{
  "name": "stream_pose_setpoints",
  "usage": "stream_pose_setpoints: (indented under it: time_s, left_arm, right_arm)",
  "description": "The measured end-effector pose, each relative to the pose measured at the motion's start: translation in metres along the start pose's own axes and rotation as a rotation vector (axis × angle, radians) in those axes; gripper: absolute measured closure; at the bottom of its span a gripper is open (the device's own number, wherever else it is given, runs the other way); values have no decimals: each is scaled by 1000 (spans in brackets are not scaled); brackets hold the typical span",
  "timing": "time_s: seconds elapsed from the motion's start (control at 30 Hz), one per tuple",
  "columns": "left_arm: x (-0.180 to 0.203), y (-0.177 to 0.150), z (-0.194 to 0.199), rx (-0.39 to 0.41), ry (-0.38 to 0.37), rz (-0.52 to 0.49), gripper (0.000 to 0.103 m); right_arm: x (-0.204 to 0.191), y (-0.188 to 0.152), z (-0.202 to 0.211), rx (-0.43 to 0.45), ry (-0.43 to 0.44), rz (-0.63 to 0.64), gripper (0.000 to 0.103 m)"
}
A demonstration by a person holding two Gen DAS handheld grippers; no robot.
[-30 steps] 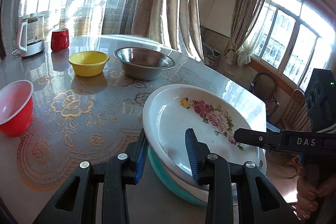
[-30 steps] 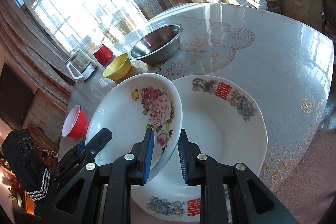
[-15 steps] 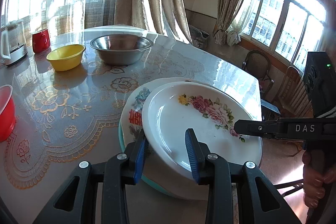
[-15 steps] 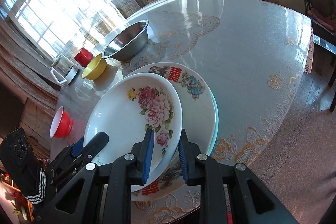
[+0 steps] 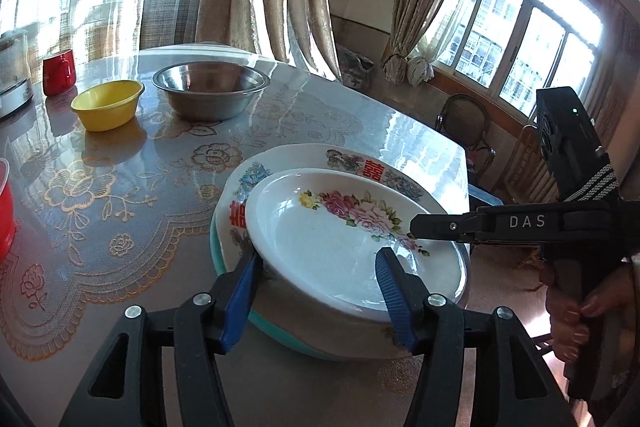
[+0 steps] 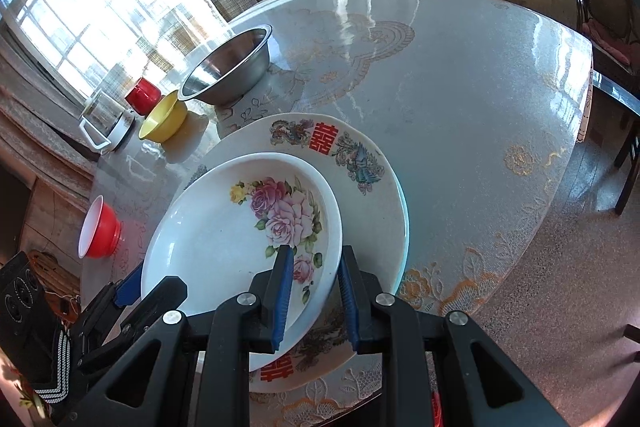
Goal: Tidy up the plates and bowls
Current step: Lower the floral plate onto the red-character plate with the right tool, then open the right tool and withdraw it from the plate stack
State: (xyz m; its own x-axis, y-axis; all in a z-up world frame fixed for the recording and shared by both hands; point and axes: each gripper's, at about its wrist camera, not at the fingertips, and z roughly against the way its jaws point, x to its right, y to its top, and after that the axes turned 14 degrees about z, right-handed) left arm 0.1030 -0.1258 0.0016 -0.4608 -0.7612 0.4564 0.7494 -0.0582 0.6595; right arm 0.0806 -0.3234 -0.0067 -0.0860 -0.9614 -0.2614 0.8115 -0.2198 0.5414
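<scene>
A white plate with pink roses (image 5: 328,239) (image 6: 224,239) lies on a larger white plate with red characters (image 5: 372,169) (image 6: 320,143), which sits on a teal plate (image 5: 280,327) (image 6: 403,223). My left gripper (image 5: 316,287) straddles the rose plate's near rim, jaws spread wide around it. My right gripper (image 6: 314,287) has its blue pads on either side of the plate's right rim, with a small gap at the outer pad; its arm shows in the left wrist view (image 5: 500,223).
A steel bowl (image 5: 210,91) (image 6: 228,67), yellow bowl (image 5: 107,105) (image 6: 163,117), red mug (image 5: 59,71) (image 6: 142,95), kettle (image 6: 105,119) and red bowl (image 6: 98,229) stand further back on the lace-patterned table (image 6: 460,87). Chairs (image 5: 464,119) stand by the windows.
The rose plate has come down onto the stack. My left gripper's jaws have spread wider, and my right gripper's jaws have opened a little around the rim.
</scene>
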Motion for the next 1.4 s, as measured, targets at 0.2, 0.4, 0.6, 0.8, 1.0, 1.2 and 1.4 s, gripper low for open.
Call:
stream_pose_setpoints:
  time_s: [0.2, 0.4, 0.6, 0.8, 1.0, 1.2, 1.4]
  left_arm:
    - [4, -3, 6, 13, 3, -26, 35]
    - [8, 0, 16, 62, -2, -70, 41]
    - [8, -1, -1, 14, 16, -75, 48]
    - [6, 0, 8, 54, 19, -77, 37]
    - [-10, 8, 18, 116, 91, -24, 20]
    - [-41, 19, 30, 181, 178, 80, 12]
    - [-72, 19, 44, 232, 307, 144, 11]
  right_arm:
    - [-2, 3, 0, -1, -31, 14, 81]
    - [-4, 3, 3, 13, -76, 48, 81]
    - [-8, 3, 5, 26, -135, 98, 81]
    - [-9, 2, 7, 44, -145, 76, 78]
    - [-15, 2, 23, 127, -117, 94, 73]
    - [-30, 4, 22, 145, -111, 136, 71]
    - [-45, 5, 12, 130, -78, 160, 71]
